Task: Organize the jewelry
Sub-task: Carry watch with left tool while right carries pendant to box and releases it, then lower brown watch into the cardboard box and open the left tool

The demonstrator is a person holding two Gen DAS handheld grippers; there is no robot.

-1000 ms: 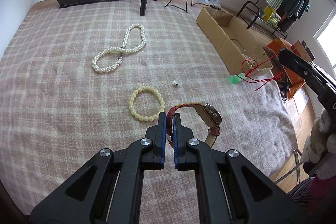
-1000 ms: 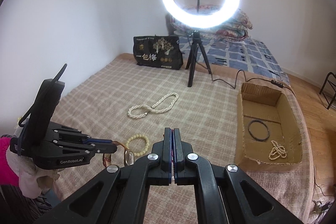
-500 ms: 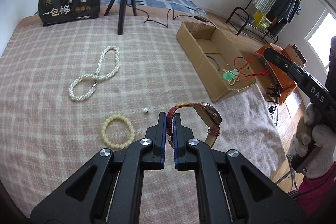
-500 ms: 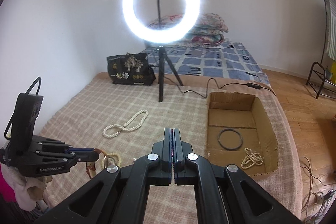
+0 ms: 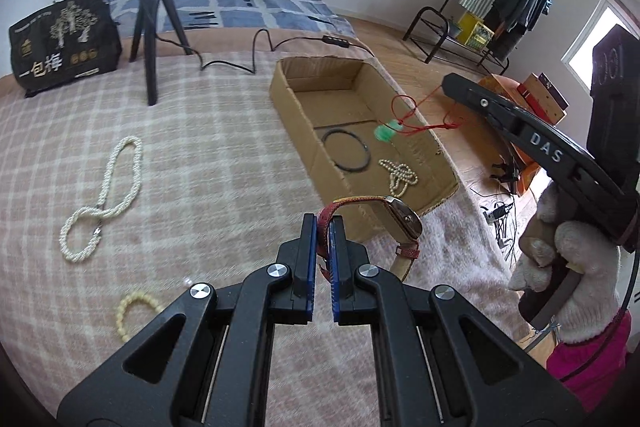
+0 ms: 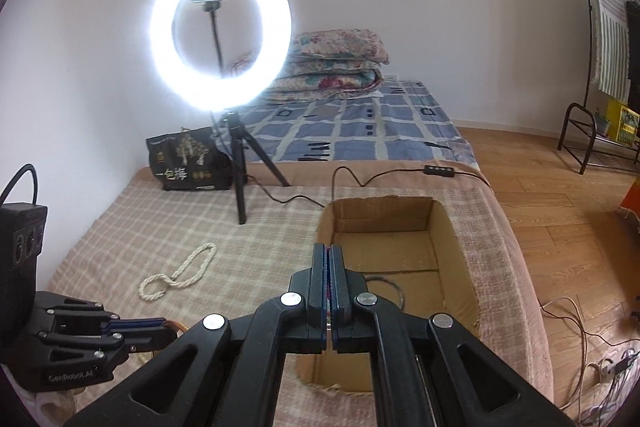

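Note:
My left gripper [image 5: 324, 221] is shut on the red strap of a wristwatch [image 5: 404, 219], held just above the blanket by the near corner of an open cardboard box [image 5: 298, 125]. From the right, my right gripper [image 5: 447, 81] reaches over the box, shut on the red cord of a green pendant [image 5: 386, 131] that dangles above the inside. In the right wrist view its pads [image 6: 320, 267] are pressed together over the box [image 6: 454, 251]. A black ring [image 5: 346, 150] and a small pearl strand [image 5: 398, 173] lie in the box.
A long pearl necklace [image 5: 104, 195], a yellow bead bracelet [image 5: 134, 311] and a tiny loose bead [image 5: 186, 281] lie on the checked blanket. A ring light [image 6: 220, 31] on a tripod [image 5: 150, 27] and a black bag [image 5: 64, 43] stand at the back. A cable [image 5: 256, 47] runs behind the box.
Both grippers have moved across the blanket to the box. The pendant now hangs over the box's inside and the watch is at its near corner. Both grips are unchanged.

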